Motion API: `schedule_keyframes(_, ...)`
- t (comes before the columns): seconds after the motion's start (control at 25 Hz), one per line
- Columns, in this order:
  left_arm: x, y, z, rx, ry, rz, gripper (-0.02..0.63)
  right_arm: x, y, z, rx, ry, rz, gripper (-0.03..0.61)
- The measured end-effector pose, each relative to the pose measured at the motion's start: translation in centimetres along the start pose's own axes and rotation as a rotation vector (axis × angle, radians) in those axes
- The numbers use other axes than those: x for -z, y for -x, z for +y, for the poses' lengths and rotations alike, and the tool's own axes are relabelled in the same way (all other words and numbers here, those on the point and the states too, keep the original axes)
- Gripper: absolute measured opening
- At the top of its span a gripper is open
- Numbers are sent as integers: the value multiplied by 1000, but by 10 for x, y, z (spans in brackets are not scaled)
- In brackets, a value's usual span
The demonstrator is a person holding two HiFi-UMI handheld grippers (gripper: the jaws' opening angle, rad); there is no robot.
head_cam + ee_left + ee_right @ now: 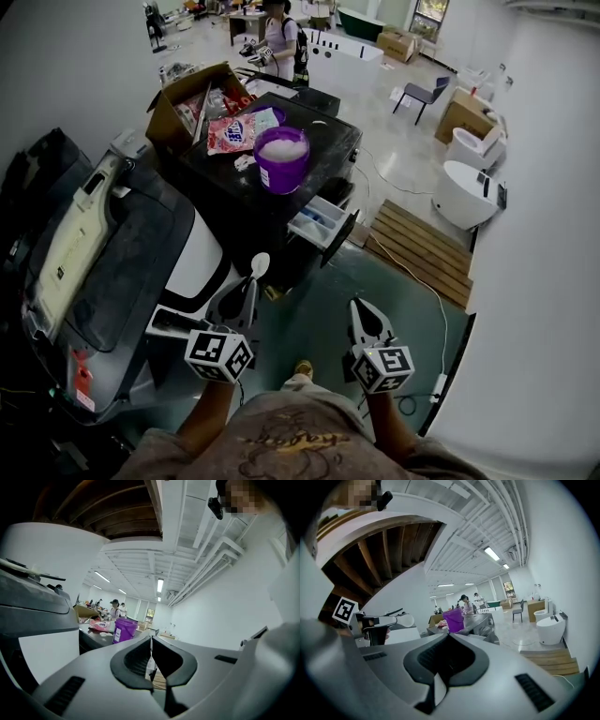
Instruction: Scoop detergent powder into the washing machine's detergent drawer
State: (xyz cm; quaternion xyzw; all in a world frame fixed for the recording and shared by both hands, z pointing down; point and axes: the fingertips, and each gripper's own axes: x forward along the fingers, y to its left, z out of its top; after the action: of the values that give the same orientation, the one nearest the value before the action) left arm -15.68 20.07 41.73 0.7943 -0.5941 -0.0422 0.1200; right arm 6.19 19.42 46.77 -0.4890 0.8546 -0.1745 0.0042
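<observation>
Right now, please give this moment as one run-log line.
left tool: shut on spoon; right tool: shut, empty; tub: powder inside; drawer: open

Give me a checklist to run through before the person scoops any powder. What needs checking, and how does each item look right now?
1. Spoon held firmly: ok. The left gripper is shut on its handle.
2. Tub open: ok. There is no lid on it and white powder shows inside.
3. Drawer pulled out: ok. It juts from the machine's front.
4. Right gripper free to help: ok. Its jaws are together on nothing.
5. Spoon at the tub: not ok. It hangs well short of it.
6. Spoon bowl clean and empty: cannot tell.
</observation>
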Motion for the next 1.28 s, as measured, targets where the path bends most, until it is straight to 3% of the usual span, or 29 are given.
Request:
schedule_keyframes(0.48, -5, -73, 4, -58, -1, -23, 25, -24, -54, -60, -21, -14, 8, 2)
schedule_keyframes(0.88, -16, -127, 17, -44, -28, -33, 25, -34, -95, -89, -6, -29, -13, 2)
schedule_keyframes(1.28, -39, -203, 48, -12, -3, -44, 25, -57, -166, -112, 14, -28, -20, 2)
